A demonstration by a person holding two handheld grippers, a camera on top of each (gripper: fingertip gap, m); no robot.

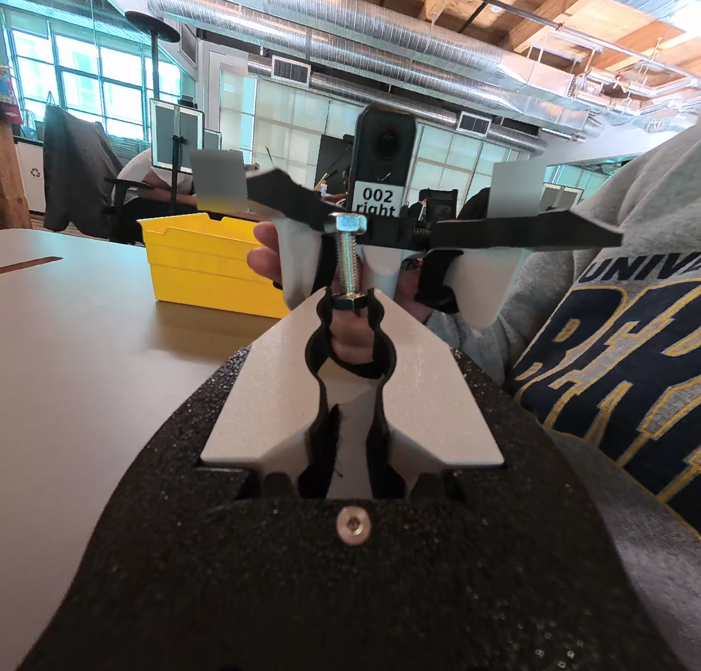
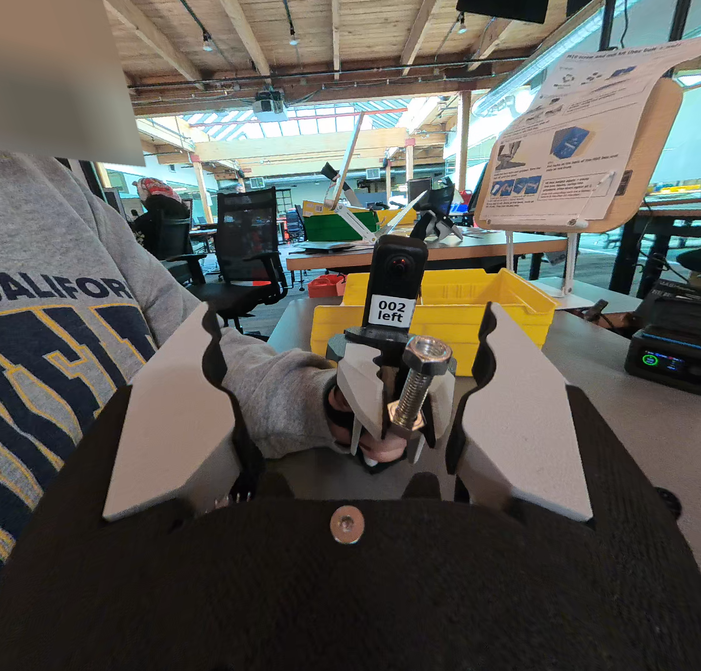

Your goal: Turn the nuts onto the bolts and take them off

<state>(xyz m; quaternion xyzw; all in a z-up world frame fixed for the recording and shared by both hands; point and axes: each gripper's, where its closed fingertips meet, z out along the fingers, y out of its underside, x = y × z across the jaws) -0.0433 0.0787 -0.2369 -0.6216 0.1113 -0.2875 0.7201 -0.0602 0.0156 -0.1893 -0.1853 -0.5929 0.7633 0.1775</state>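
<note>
A silver bolt (image 1: 347, 262) stands upright in the air above the table. My left gripper (image 1: 349, 301) is shut on its hex head (image 1: 348, 304) at the bottom. A hex nut (image 1: 351, 223) sits at the bolt's top end. In the right wrist view the bolt (image 2: 415, 391) leans slightly, with the nut (image 2: 427, 354) on top, its threaded hole showing, and the left gripper (image 2: 404, 425) clamped on the head. My right gripper (image 2: 351, 319) is open and empty. Its fingers (image 2: 178, 399) stand wide apart on either side of the bolt, short of touching it.
A yellow bin (image 1: 212, 270) (image 2: 512, 311) stands on the grey table (image 1: 76, 349) behind the grippers. An instruction board (image 2: 569, 141) on a stand and a black device with a small screen (image 2: 664, 357) are at the right. The person's grey sweatshirt (image 2: 76, 311) is close by. Spacing between my two grippers at the tips: around 6 cm.
</note>
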